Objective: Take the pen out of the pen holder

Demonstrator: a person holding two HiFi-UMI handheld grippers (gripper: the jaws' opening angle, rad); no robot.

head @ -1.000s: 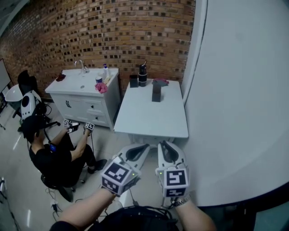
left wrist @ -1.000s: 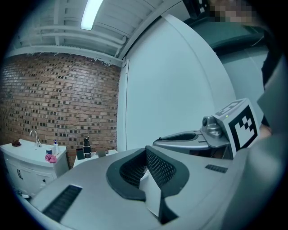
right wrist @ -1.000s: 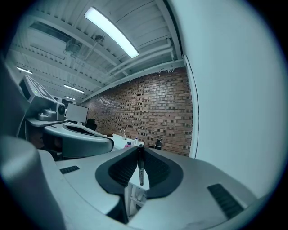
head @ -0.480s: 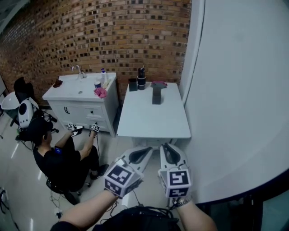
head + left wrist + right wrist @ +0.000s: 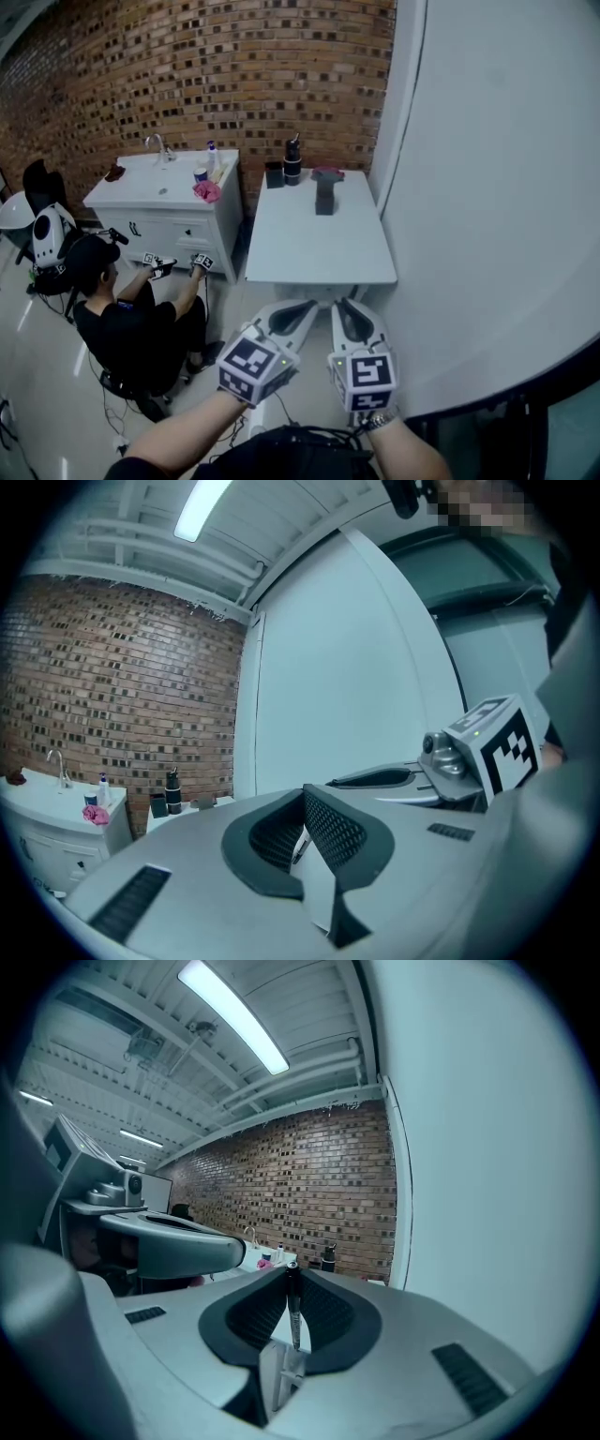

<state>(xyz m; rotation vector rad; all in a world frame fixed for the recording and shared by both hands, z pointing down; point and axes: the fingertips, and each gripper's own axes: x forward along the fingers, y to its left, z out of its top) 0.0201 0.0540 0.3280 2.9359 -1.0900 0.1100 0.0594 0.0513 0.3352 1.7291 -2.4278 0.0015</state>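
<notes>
The right tool [image 5: 291, 1271] is clamped on the black pen [image 5: 293, 1314], upright between its pads. The left tool [image 5: 303, 792] is closed, apparently on nothing. The white bench [image 5: 319, 253] with dark containers [image 5: 292, 161] stands well ahead, so the removal looks done.

My left gripper [image 5: 306, 304] and right gripper [image 5: 343, 301] hang just before the near edge of the table [image 5: 319, 248]. On the table's far end sit a cup [image 5: 274, 175], a bottle [image 5: 292, 159] and a block [image 5: 324, 195]. Left of the table are a sink cabinet [image 5: 164, 202] and a seated person [image 5: 131, 323]; right, a wall [image 5: 497, 187].
</notes>
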